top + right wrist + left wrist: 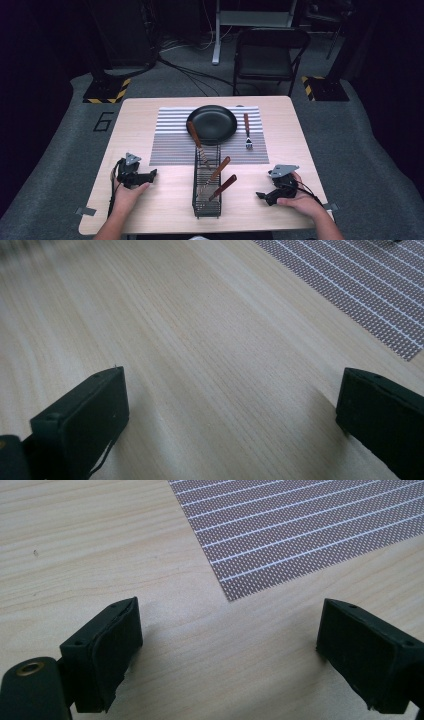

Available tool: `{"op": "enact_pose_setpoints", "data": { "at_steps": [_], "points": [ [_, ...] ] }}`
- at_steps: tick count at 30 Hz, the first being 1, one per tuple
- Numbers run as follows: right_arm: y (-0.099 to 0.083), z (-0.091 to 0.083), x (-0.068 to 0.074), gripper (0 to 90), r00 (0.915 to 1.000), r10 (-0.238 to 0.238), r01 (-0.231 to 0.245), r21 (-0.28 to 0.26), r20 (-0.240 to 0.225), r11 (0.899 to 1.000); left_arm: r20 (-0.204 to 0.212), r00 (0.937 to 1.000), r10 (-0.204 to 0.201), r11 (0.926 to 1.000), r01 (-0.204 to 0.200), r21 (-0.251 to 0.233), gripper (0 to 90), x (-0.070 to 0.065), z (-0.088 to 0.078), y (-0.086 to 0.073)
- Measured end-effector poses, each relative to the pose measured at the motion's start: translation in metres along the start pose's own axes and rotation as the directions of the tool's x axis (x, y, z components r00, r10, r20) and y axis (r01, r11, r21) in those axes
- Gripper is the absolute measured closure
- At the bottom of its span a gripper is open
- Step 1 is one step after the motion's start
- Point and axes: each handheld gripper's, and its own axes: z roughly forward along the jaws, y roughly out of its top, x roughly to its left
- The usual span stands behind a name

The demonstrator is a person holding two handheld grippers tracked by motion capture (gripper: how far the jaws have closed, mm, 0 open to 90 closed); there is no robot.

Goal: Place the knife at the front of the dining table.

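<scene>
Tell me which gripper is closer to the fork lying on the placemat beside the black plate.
Right. The right gripper rests near the table's front right, below the fork. The left gripper sits at the front left, across the wire basket from it.

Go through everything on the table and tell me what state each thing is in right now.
Left hand-held gripper: open, empty, resting on the table.
Right hand-held gripper: open, empty, resting on the table.
Black plate: empty, on the striped placemat.
Fork: lying flat on the placemat, right of the plate.
Wire basket: holds three wooden-handled utensils, leaning.
</scene>
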Motion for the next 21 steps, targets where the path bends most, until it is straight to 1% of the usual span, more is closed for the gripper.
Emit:
{"op": "enact_pose_setpoints", "data": {
  "at_steps": [2, 6, 21],
  "points": [
    [0.0000, 0.0000, 0.0000, 0.0, 1.0000, 0.000, 0.000, 0.001, 0.000, 1.000, 0.001, 1.0000, 0.005, 1.0000, -0.005, 0.002, 10.9, -0.0001, 0.0000, 0.0002],
    [0.0000, 0.0000, 0.0000, 0.0, 1.0000, 0.000, 0.000, 0.000, 0.000, 1.000, 0.008, 1.0000, 0.002, 1.0000, -0.002, -0.001, 10.9, -0.0009, 0.0003, 0.0001],
    [0.0000, -0.0001, 0.0000, 0.0, 1.0000, 0.000, 0.000, 0.001, 0.000, 1.000, 0.002, 1.0000, -0.002, 1.0000, 0.002, 0.000, 11.2, -0.0011, 0.0004, 0.0004]
  ]
}}
